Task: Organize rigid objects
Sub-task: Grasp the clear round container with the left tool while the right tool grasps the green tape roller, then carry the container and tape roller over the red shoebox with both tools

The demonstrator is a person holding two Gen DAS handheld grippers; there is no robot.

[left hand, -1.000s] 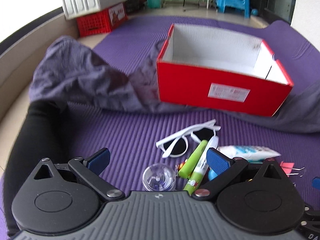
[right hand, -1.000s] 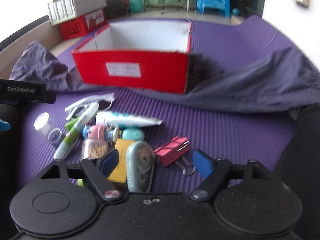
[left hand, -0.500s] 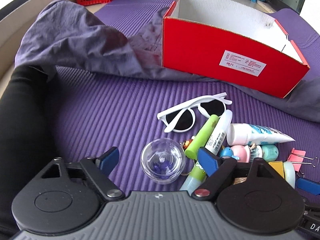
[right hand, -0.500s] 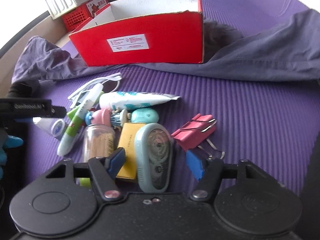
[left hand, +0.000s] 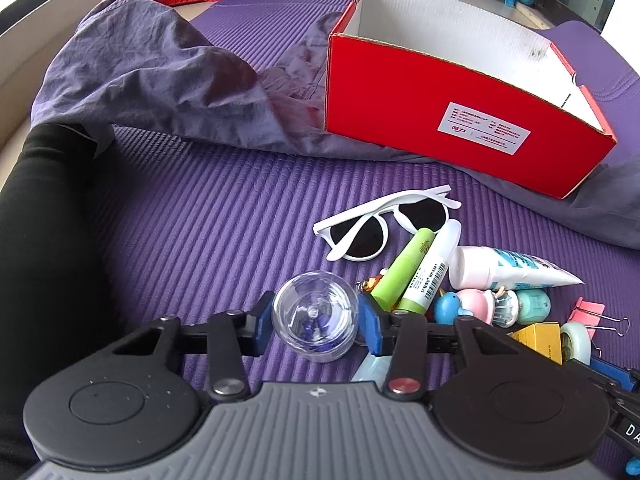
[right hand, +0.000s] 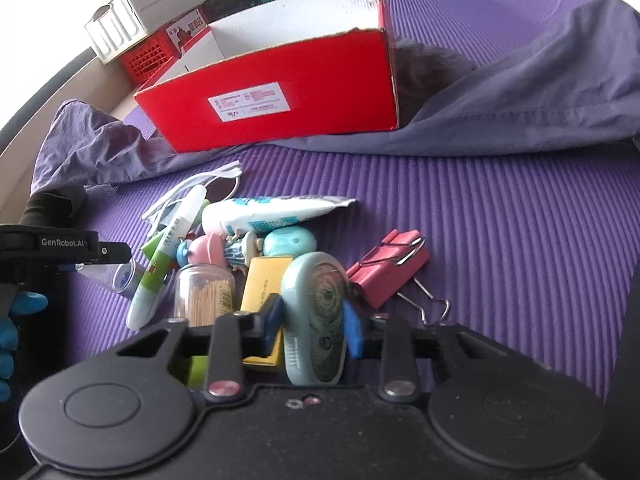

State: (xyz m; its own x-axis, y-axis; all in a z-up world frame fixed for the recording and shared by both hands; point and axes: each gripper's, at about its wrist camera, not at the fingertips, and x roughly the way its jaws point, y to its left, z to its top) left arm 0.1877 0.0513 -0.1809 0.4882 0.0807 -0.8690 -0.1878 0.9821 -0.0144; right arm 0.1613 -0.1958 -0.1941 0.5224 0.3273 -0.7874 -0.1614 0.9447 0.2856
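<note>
A pile of small items lies on the purple mat in front of an open red box. My left gripper is closing around a clear round container with blue bits inside, and both blue pads touch its sides. My right gripper is closing on a pale teal correction tape dispenser, gripped at its waist by the pads. White sunglasses, a green marker, a white tube, a toothpick jar, a yellow box and pink binder clips lie around them.
A crumpled grey-purple cloth wraps around the box's left side and runs behind it to the right. A black sleeve fills the left edge. Red and white crates stand beyond the mat.
Both grippers sank toward the pile and their jaws narrowed. The left pads came in against the clear container; the right pads came in against the teal dispenser.
</note>
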